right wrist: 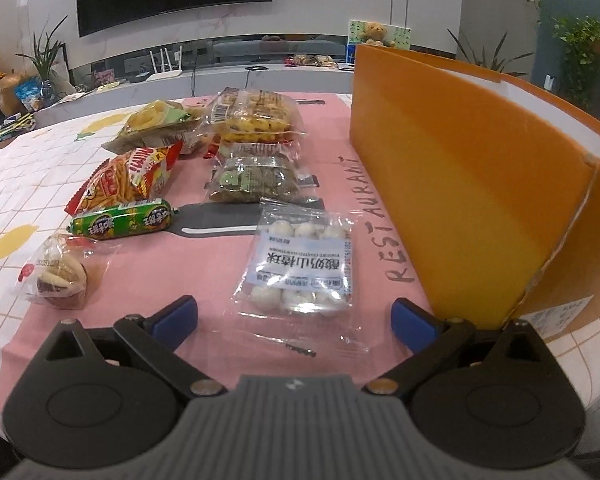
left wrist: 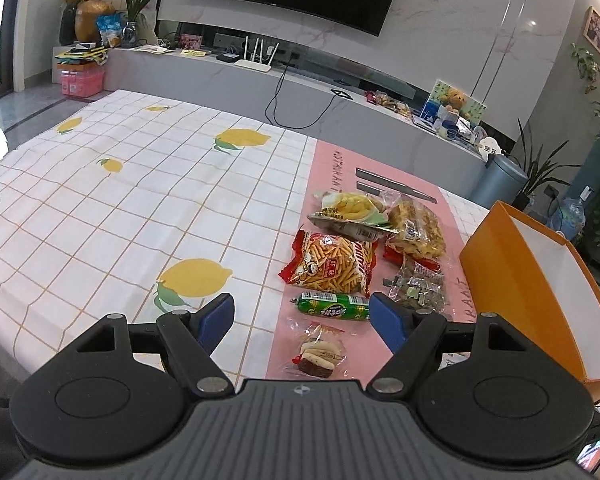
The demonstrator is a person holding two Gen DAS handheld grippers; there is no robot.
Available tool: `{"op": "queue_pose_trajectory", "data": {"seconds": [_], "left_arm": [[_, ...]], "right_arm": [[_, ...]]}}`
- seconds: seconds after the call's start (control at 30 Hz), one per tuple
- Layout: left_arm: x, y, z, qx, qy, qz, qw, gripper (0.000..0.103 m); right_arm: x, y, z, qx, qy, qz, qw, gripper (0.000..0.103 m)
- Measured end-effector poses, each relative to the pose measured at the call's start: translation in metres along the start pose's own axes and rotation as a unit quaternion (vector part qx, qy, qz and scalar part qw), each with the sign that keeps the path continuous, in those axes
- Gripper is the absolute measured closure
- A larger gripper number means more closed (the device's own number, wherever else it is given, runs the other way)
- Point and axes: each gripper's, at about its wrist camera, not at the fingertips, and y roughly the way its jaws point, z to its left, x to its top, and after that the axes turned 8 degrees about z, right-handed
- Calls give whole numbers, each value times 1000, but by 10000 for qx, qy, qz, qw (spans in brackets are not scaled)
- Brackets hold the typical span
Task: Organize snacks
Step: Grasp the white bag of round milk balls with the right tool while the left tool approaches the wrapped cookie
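Two hand-held grippers hovered over a spread of packaged snacks laid out on the pink printed strip of a tabletop covered with a white, lemon-patterned grid cloth [left wrist: 120, 208], beside an open orange cardboard box with a white lining [right wrist: 460, 168] that stood at the strip's right edge, presumably the container meant to receive them.

The right hand-held gripper [right wrist: 294, 316] had its blue-padded jaws spread wide and empty, lined up either side of a clear plastic packet of white yogurt-coated balls with a pale blue label [right wrist: 300, 268] that lay flat just beside the box wall (the nearest item to the box, and a sensible first pick). The pads had not touched the packet.

The left hand-held gripper [left wrist: 302, 316] likewise stood apart and held nothing, poised above a green sausage-shaped snack stick in shiny wrapper [left wrist: 332, 306] and a small clear-wrapped date-and-biscuit sweet [left wrist: 318, 356] at the near edge of the strip.

Farther back, the rest waited in two loose rows: a red bag of fried potato sticks [left wrist: 328, 268], a green-and-yellow bag of puffed rings [left wrist: 350, 212], a clear bag of golden pastries [left wrist: 416, 228] and a clear packet of small dark wrapped pieces [left wrist: 420, 290]. None had yet gone into the box, so the sorting appeared barely begun.
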Motion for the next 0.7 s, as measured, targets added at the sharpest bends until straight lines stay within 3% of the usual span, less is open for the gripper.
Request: {"op": "queue_pose_trajectory", "data": {"seconds": [0.3,0.37,0.53,0.7], "left_arm": [[-1,2,2,65,-39,67,9999,13],[-1,3,3,65,-57,85,9999,13],[-1,4,4,64,-51,170,9998,13],[-2,7,3,91,-43,216,9997,13]], "right_arm": [[-5,-3,3,51,-47,-155,9999,7],[-7,-4,3,7,-13,-243,9997,13],[-7,-3,5,35,92,-274,9996,6],[-10,-4,10,-20,57,-339,9994,7]]}}
